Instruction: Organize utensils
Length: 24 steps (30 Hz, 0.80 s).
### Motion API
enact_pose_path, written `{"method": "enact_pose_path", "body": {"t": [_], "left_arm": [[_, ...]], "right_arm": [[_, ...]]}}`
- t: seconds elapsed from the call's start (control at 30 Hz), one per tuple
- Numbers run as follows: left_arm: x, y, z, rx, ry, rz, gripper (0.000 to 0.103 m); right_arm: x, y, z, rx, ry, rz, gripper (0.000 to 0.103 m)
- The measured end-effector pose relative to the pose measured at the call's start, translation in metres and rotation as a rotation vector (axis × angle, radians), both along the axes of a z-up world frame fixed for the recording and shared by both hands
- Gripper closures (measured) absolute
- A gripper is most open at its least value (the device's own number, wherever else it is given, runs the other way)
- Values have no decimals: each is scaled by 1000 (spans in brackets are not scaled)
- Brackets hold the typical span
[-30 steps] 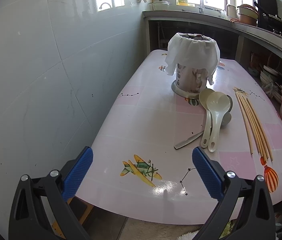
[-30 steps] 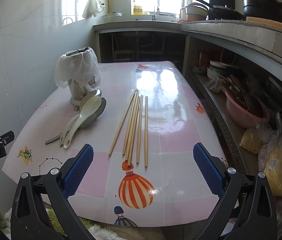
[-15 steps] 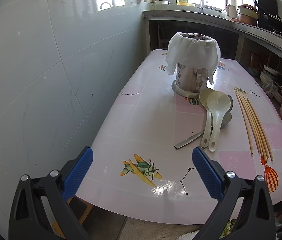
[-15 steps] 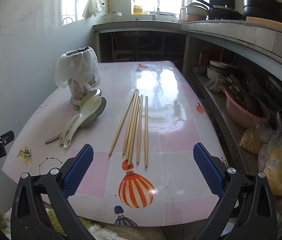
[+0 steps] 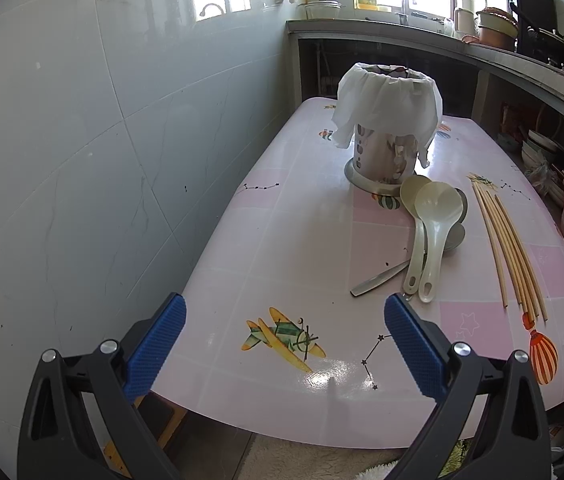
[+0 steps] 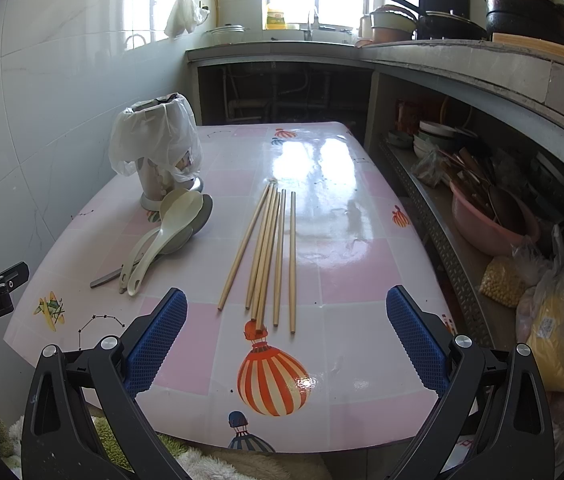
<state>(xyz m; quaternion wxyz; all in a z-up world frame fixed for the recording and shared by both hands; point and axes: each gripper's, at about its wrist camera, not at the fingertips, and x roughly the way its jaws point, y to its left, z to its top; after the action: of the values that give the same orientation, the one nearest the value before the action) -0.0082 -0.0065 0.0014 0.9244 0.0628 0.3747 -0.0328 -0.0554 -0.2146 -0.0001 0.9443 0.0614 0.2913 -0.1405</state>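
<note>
Both claws spread, empty. Chopsticks (image 6: 270,252) lie on table (image 6: 362,280) dead ahead of my right claw (image 6: 286,332), long axis pointing away from it. Spoons (image 5: 426,236) nearer my left claw (image 5: 282,344), ahead-right

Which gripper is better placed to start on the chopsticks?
Right. The right gripper is open and aimed at the chopsticks, whose near ends lie between its fingers. The left gripper, also open, faces the bare table beside the spoons.
</note>
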Motion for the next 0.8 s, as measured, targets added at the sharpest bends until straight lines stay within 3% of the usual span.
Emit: {"method": "enact_pose_path", "body": {"t": [0.8], "left_arm": [[16, -2, -9, 18, 27, 7, 6]], "right_arm": [[11, -2, -8, 18, 25, 11, 8]]}}
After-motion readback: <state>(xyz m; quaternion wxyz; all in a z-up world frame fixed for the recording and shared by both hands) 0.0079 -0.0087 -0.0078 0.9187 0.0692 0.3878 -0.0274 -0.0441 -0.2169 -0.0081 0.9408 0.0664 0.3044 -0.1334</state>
